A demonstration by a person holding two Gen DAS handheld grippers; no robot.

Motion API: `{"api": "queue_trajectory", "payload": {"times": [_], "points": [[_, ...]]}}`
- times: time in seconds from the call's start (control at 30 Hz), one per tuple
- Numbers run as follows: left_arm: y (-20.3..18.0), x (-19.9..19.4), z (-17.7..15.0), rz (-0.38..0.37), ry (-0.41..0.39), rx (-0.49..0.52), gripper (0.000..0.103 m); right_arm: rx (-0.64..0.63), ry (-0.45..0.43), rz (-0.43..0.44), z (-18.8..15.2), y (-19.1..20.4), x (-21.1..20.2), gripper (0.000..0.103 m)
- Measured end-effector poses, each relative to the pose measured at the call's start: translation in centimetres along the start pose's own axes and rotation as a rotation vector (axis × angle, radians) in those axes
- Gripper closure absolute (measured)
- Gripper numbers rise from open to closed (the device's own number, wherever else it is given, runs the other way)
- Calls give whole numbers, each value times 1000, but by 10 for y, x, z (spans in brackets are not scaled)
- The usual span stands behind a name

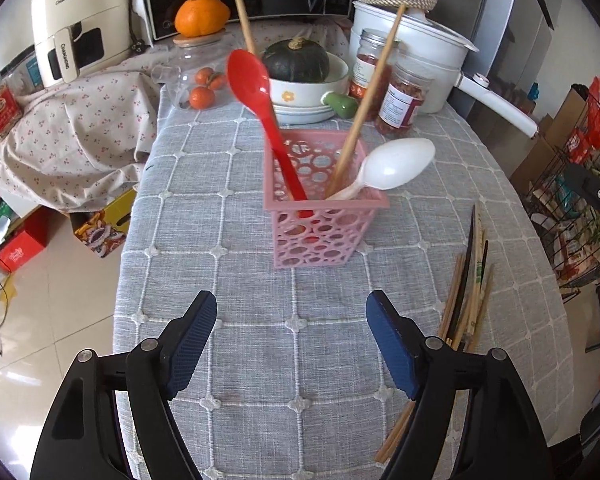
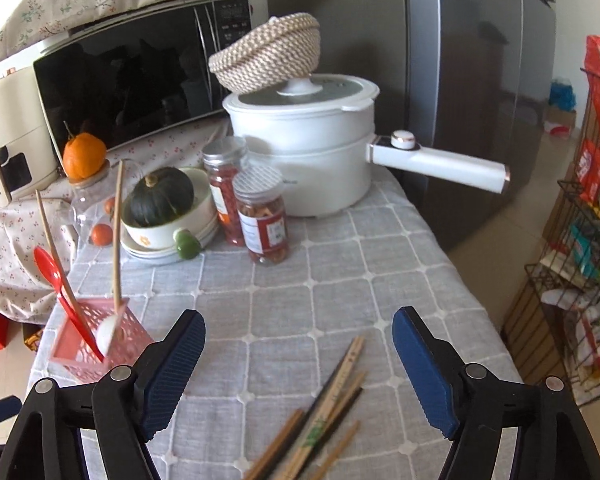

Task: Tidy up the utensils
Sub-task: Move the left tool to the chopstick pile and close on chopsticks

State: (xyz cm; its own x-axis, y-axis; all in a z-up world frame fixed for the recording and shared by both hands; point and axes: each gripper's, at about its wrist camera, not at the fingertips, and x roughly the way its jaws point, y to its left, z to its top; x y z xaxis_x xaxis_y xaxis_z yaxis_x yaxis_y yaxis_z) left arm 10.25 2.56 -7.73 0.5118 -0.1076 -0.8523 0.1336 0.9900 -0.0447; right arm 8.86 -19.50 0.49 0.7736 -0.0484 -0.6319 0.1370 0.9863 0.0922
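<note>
A pink perforated utensil basket (image 1: pixel 320 208) stands on the grey checked tablecloth (image 1: pixel 260 352). It holds a red spoon (image 1: pixel 256 88), a white spoon (image 1: pixel 396 164) and two wooden chopsticks (image 1: pixel 374 80). My left gripper (image 1: pixel 291 312) is open and empty, short of the basket. A pile of several loose chopsticks (image 1: pixel 470 292) lies to its right. In the right wrist view my right gripper (image 2: pixel 299 330) is open and empty just above that pile (image 2: pixel 326 412), with the basket (image 2: pixel 100 344) at the left.
At the back stand a bowl with a dark green squash (image 1: pixel 298 60), two jars (image 1: pixel 400 100), a white electric pot (image 2: pixel 312 160) with a long handle, a glass jar with oranges (image 1: pixel 204 88) and a microwave (image 2: pixel 140 80). A wire rack (image 2: pixel 580 260) stands off the table's right edge.
</note>
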Motion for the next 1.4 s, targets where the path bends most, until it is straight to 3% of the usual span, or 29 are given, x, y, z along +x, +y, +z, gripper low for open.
{"api": "queue_trajectory", "payload": {"times": [0.1, 0.33, 0.47, 0.5, 0.57, 0.67, 0.77, 0.93, 1.07, 1.4], "points": [[-19, 1, -3, -16, 15, 48, 23, 23, 67, 3, -11, -19, 7, 20], [-65, 19, -4, -97, 125, 158, 23, 29, 338, 16, -35, -46, 33, 19], [-93, 38, -4, -114, 188, 225, 27, 41, 403, 31, -42, -61, 40, 19], [-98, 43, -3, -125, 198, 227, 30, 50, 408, 32, -42, -65, 40, 19], [-108, 55, -1, -167, 233, 218, 53, 55, 417, 23, -42, -72, 42, 19], [-120, 72, 2, -219, 286, 212, 78, 40, 425, 7, -42, -77, 47, 19], [-130, 84, 5, -217, 299, 234, 89, 25, 434, -2, -43, -81, 52, 19], [-143, 96, 9, -237, 320, 264, 91, -11, 439, 2, -41, -83, 55, 19], [-148, 101, 12, -207, 322, 284, 90, -17, 427, -2, -38, -88, 54, 19], [-170, 110, 22, -151, 369, 309, 90, 84, 449, 34, -36, -100, 56, 19]]}}
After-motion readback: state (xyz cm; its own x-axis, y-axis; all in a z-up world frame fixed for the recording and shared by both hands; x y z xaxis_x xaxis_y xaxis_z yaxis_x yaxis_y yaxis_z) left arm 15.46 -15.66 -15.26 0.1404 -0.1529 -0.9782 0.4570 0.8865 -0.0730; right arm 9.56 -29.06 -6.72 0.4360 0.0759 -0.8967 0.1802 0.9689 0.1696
